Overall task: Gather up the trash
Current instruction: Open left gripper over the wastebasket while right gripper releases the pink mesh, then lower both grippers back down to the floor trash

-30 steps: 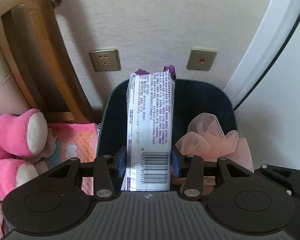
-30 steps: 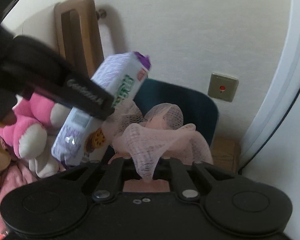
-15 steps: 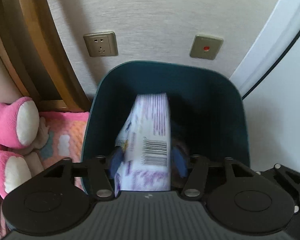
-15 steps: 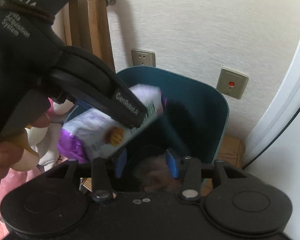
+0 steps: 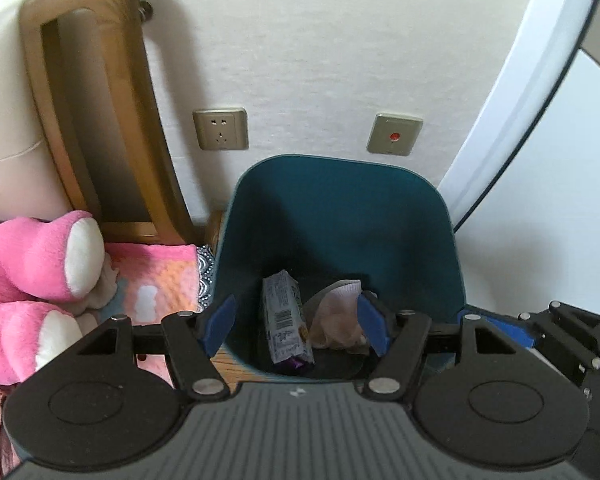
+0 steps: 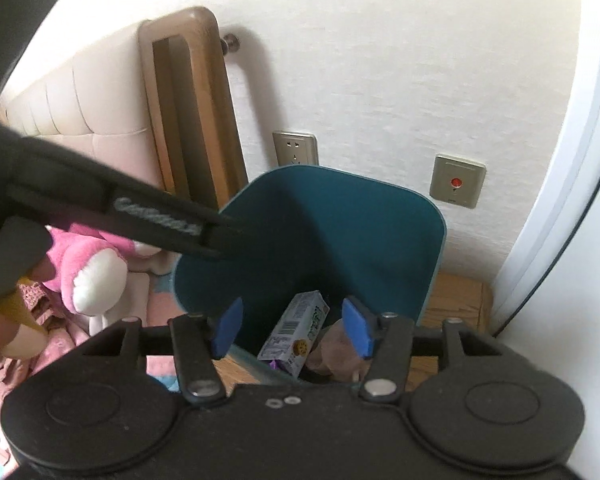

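Note:
A dark teal trash bin (image 5: 340, 208) stands against the wall; it also shows in the right wrist view (image 6: 340, 232). Inside it lie a white and purple snack wrapper (image 5: 284, 320) (image 6: 300, 332) and a crumpled pink mesh (image 5: 336, 320) (image 6: 334, 348). My left gripper (image 5: 297, 322) is open and empty above the bin's near rim. My right gripper (image 6: 293, 326) is open and empty above the bin too. The left gripper's body (image 6: 99, 208) crosses the right wrist view at the left.
A wooden headboard post (image 5: 95, 112) stands left of the bin. A pink plush toy (image 5: 31, 272) lies on a pink blanket (image 5: 155, 276). A wall socket (image 5: 220, 129) and a red-button switch (image 5: 394, 134) sit above the bin. A white door frame (image 5: 512, 92) is at the right.
Both grippers opened. The snack wrapper dropped from the left gripper and the pink mesh from the right gripper into the bin. Both grippers have pulled back and up from the bin.

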The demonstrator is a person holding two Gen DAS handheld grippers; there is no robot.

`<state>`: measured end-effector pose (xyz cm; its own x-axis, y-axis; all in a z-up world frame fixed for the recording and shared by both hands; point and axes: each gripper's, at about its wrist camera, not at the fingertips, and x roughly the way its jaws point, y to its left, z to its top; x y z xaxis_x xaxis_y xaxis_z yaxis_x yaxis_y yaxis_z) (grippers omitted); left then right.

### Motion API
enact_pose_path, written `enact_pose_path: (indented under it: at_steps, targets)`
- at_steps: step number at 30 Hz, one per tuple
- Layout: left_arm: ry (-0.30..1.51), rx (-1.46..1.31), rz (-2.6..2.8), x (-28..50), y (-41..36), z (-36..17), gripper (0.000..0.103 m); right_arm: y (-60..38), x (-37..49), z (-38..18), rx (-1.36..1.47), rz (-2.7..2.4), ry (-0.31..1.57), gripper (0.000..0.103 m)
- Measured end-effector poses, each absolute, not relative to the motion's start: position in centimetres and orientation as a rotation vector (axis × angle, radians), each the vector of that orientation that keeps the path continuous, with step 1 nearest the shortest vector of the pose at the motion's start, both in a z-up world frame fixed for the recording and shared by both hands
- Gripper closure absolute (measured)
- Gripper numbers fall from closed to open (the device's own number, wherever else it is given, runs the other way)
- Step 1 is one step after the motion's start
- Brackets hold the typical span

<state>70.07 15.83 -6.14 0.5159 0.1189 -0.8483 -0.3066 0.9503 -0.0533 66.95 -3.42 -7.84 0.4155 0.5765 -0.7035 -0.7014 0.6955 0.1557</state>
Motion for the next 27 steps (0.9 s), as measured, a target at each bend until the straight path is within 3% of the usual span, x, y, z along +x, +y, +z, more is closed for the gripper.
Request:
enact_pose_path:
  at_steps: [16,27]
  targets:
    - [0.843,-0.092,0.182,54.6,14.7,-1.4,0.036,-6.3,56.3,-4.4,-0.063,0.743,0.754,0.044]
    - [0.790,-0.056,0.126,43.1,14.0,-1.3,0.022,-8.6,46.2,-2.6,0.002,0.726,0.728,0.039]
